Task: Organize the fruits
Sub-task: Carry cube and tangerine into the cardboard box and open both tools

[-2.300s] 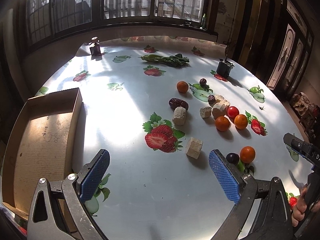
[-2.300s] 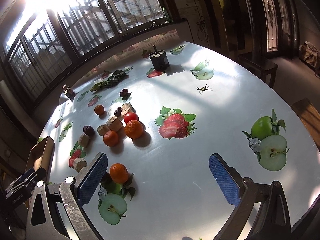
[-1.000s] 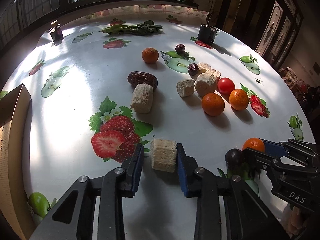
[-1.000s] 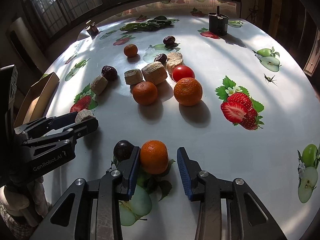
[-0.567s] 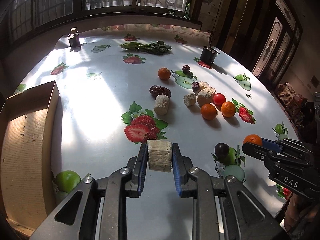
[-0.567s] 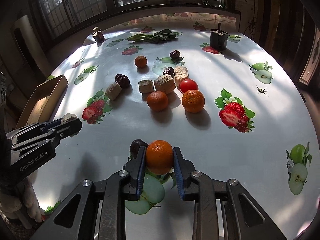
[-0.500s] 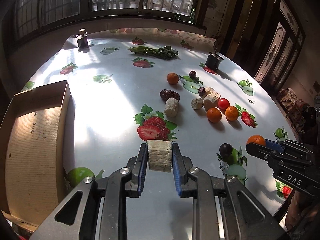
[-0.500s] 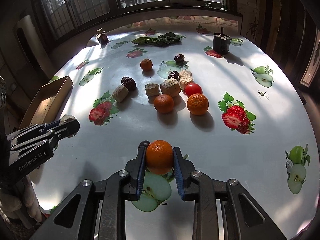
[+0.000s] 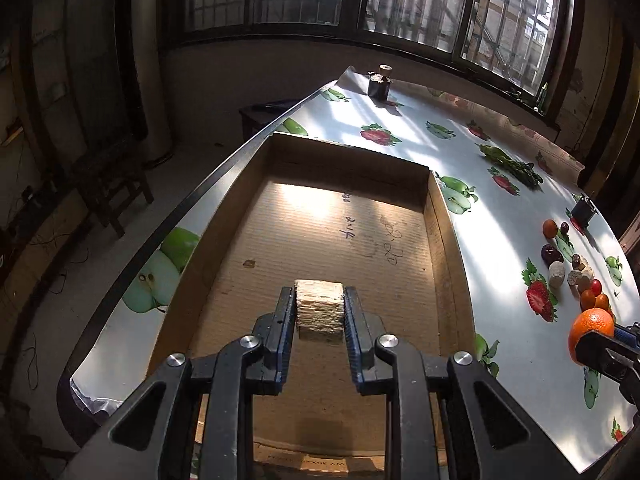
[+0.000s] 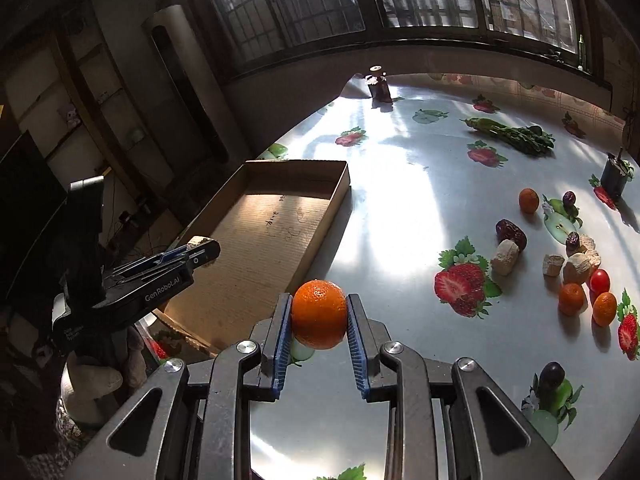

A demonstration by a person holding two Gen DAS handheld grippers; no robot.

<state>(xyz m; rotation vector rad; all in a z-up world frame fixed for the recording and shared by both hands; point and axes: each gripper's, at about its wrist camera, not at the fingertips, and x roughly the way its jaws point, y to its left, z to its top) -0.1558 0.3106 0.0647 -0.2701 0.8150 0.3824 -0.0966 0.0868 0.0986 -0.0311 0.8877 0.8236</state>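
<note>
Orange and pale block have left the table, each clamped in shut tongs: left tongs now over the cardboard box; right tongs nearing it; release comes next.

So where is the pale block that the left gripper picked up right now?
The pale block is clamped in the left gripper, held above the floor of the cardboard box at the table's left edge; the right wrist view shows it over the box too.
</note>
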